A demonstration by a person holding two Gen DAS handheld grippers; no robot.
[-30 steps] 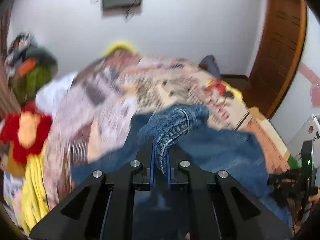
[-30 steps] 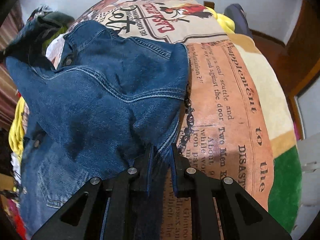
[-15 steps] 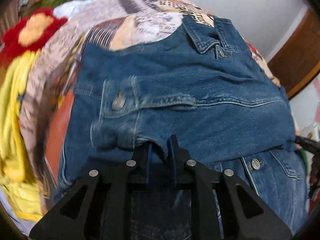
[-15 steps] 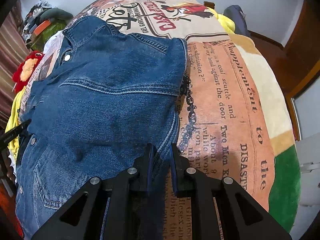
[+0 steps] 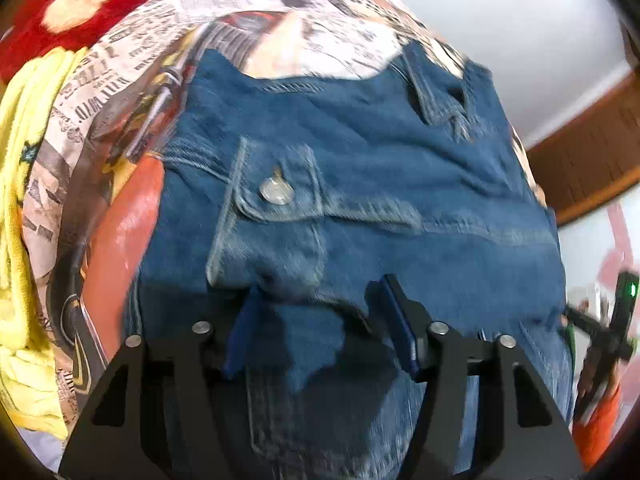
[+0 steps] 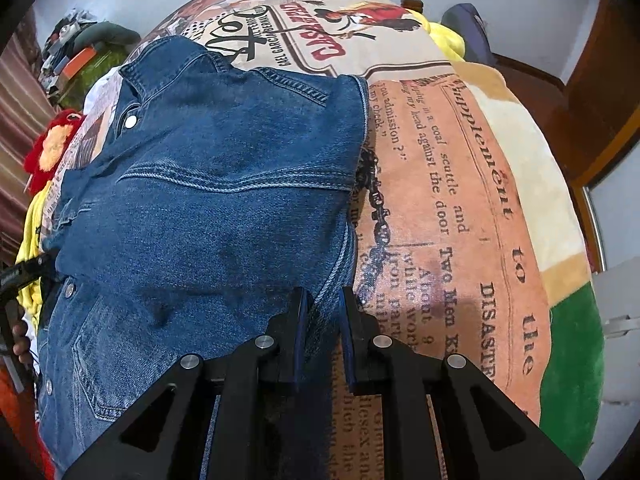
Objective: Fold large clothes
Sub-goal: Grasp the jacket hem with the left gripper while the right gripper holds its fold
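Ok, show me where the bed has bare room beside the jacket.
Free: the printed blanket right of the denim jacket, out to its green edge, and a band above the collar. Crowded: the jacket's left side, with yellow cloth and a red plush toy.

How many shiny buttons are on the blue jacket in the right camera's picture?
3 on the jacket: a top button by the collar, a middle button at the left edge, and a bottom button lower down beside the pocket. The folded denim may hide more.

Blue denim jacket (image 6: 208, 208) folded on blanket (image 6: 460, 184)
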